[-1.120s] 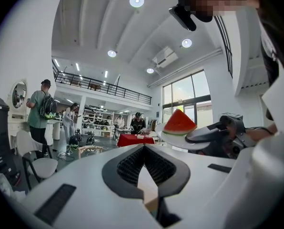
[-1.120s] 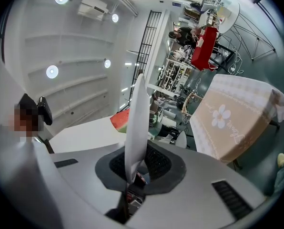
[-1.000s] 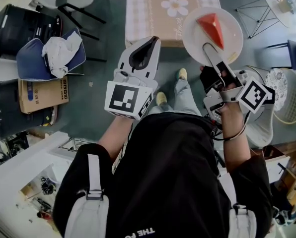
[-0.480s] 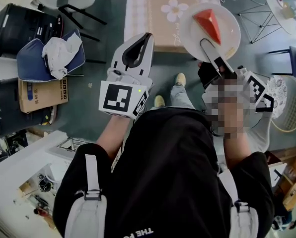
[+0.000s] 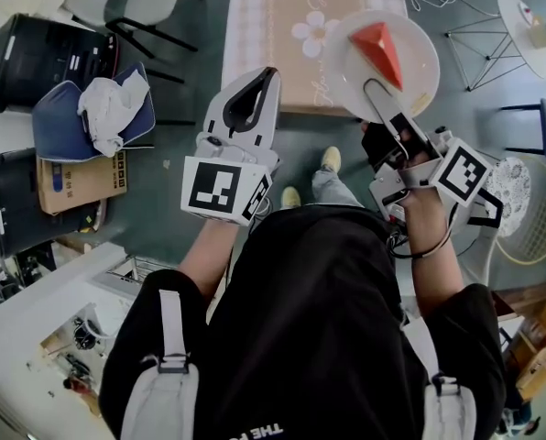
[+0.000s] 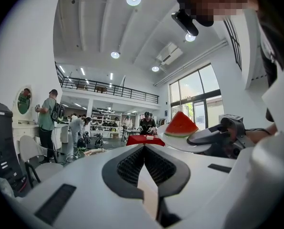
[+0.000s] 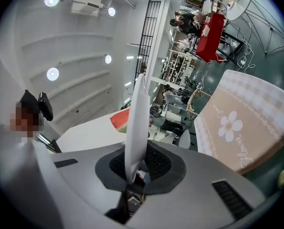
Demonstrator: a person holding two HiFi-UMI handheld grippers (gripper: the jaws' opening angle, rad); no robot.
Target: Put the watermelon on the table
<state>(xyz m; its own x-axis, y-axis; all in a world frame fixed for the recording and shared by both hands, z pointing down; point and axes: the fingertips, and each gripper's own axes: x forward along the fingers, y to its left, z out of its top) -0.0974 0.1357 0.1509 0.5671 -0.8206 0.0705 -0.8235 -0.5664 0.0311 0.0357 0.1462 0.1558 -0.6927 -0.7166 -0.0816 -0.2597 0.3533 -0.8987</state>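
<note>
1. Clamping the plate (image 5: pixel 418 73) by its near rim, the right gripper (image 5: pixel 374 88) holds the watermelon slice (image 5: pixel 380 51) over the table (image 5: pixel 273 44) — its near-right corner is hidden beneath.
2. Left gripper (image 5: pixel 269 73) — jaws together, empty.
3. Table's far end cut off; grey floor (image 5: pixel 181 145).

The plate (image 5: pixel 424 67) looks smooth and glossy, perhaps plastic, the tablecloth (image 5: pixel 273 44) matt woven cloth.

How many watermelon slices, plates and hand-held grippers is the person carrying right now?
watermelon slice: 1
plate: 1
hand-held grippers: 2, the left hand-held gripper and the right hand-held gripper
total: 4
</note>
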